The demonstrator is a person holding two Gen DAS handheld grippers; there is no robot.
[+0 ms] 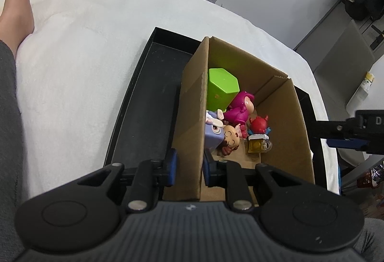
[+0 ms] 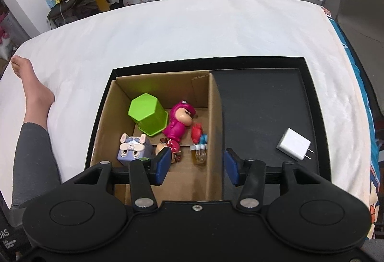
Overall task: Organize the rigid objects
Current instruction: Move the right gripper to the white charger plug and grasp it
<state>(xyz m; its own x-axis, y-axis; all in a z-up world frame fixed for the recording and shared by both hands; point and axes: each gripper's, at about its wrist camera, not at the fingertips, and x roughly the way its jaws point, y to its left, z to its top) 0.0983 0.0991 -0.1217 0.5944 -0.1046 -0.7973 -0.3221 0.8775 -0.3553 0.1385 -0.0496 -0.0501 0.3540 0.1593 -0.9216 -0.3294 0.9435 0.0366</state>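
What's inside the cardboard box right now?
Inside the cardboard box: green hexagonal cup, pink figure, red crab toy, purple rabbit cube, small beer mug and a figurine partly hidden behind the right gripper.

Matt corrugated cardboard box, glossy plastic toys

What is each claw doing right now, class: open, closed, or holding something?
Left claw: closed on the cardboard box wall.
Right claw: open, holding nothing.

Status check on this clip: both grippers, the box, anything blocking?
Left gripper shut on cardboard box wall. Right gripper open, empty. Toys in the box; white charger loose on black tray. Nothing blocking.
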